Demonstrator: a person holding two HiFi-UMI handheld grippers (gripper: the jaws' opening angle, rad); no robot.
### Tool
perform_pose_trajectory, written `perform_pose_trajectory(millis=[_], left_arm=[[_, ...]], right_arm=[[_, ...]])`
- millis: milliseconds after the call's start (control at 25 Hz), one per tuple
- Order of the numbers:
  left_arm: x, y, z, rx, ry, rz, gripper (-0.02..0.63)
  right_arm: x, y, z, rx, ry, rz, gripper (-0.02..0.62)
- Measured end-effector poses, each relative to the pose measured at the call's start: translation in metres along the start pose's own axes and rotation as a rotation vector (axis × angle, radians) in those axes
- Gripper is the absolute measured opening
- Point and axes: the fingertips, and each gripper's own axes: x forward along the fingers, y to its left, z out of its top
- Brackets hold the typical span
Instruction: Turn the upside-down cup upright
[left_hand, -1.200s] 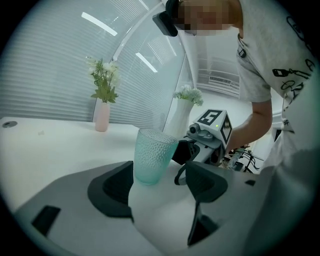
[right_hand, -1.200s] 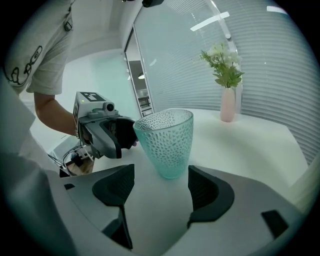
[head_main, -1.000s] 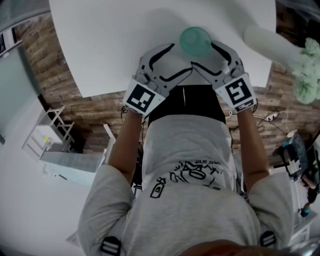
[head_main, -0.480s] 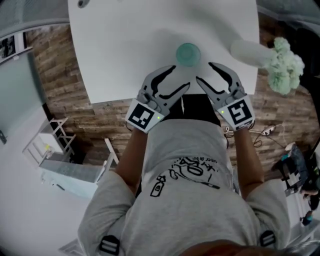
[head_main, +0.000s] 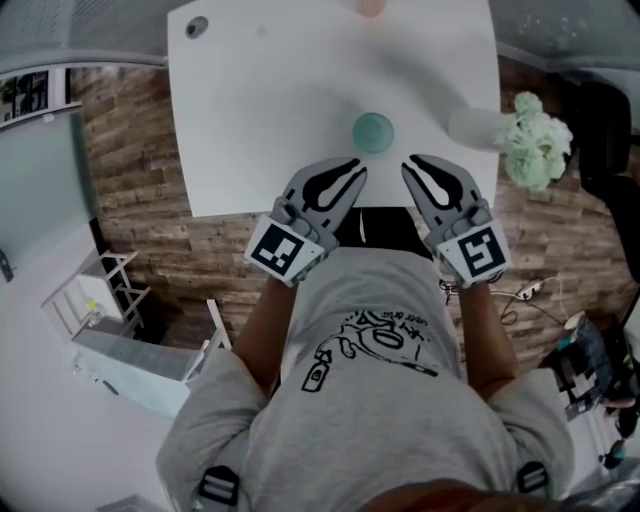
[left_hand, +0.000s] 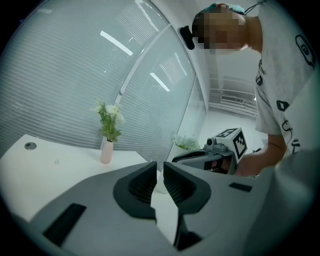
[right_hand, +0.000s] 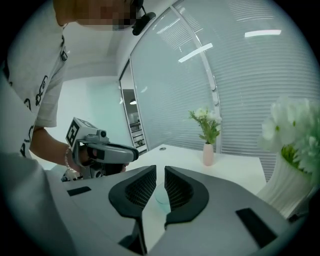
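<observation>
Cup (head_main: 373, 131) stood upper centre, above and between left gripper (head_main: 354, 169) and right gripper (head_main: 412, 163), about equally near both. Both sets of jaws were closing, nearly together, nothing between them.

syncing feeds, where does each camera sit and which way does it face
Head view: on the person's head, facing steeply down at table and cup; torso, arms, left gripper, right gripper show.
Left gripper view: on the left gripper, facing across the table; its closing fingers show, nothing between.
Right gripper view: on the right gripper, facing across the table; its closing fingers show, nothing between.
Shared: both gripper views catch the pink vase.
</observation>
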Motion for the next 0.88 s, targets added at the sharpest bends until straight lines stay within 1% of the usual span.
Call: perform_pose_trajectory(millis=[80,160,240,320,520,720,880], left_arm=[[-0.003,-0.002,0.011,0.013,-0.012,0.015,0.025],[-0.004,-0.001,0.022,0.008,-0.024,0.045,0.003],[-0.005,0.000,0.034,-0.019,-0.043,0.071,0.003],[-0.006,-0.004,0.045,-0.030,-0.065,0.077,0.003],[-0.008,-0.015,0.071,-0.001,-0.099,0.085,0.003],[-0.010,-0.028,0.095,0.053,-0.116,0.082,0.002],[-0.012,-0.036,0.113,0.073,-0.146,0.082,0.002]], right_arm=[[-0.002,0.002,0.012,-0.002,-0.021,-0.003,0.064],[-0.004,0.005,0.024,-0.002,-0.040,-0.002,0.060],[-0.008,0.007,0.037,-0.006,-0.059,-0.001,0.057],[-0.012,0.009,0.049,-0.016,-0.079,-0.003,0.054],[-0.020,0.016,0.078,-0.009,-0.124,-0.014,0.048],[-0.027,0.029,0.103,-0.023,-0.166,0.000,0.044],[-0.033,0.031,0.119,-0.020,-0.179,-0.020,0.041]])
